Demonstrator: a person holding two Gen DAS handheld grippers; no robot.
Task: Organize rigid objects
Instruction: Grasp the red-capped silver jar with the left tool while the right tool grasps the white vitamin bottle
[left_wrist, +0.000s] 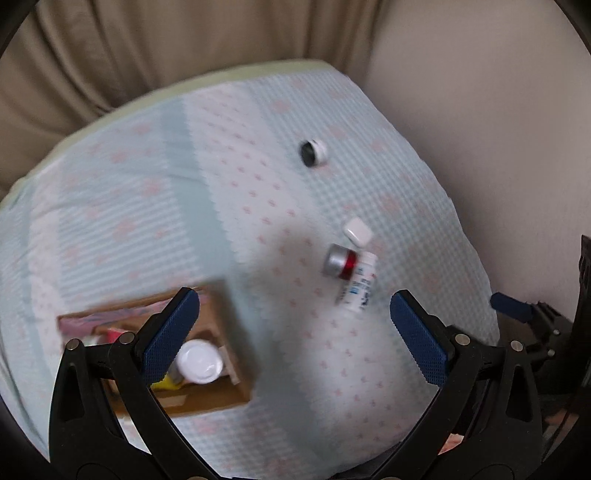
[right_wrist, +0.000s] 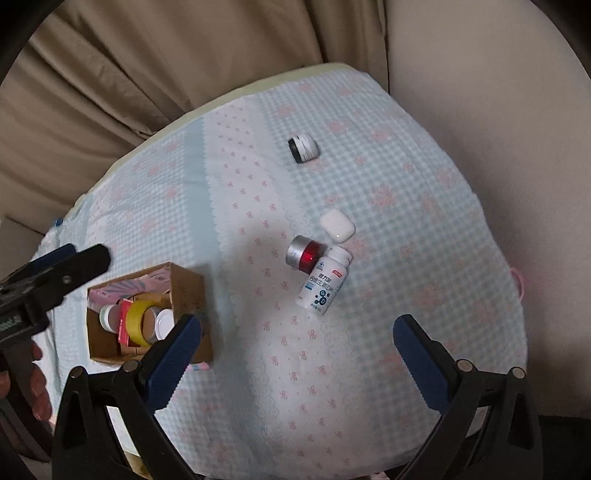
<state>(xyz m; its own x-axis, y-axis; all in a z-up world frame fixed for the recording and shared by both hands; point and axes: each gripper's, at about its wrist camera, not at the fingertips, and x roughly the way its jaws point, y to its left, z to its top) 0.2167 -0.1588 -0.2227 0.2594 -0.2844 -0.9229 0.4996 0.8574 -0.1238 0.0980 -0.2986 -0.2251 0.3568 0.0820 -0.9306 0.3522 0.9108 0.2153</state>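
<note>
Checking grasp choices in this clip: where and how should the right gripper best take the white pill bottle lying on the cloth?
Probably across the mid-body of the white pill bottle, coming from above with the jaws spanning its width. It lies on its side, cap toward the red-and-silver jar, which touches or nearly touches it there, so the lower labelled half offers the freest sides. The right gripper is already open.

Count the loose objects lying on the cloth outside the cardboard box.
4: a black-and-white jar farthest off, a white case, a silver-and-red jar touching a white bottle lying on its side. None looks hidden.
</note>
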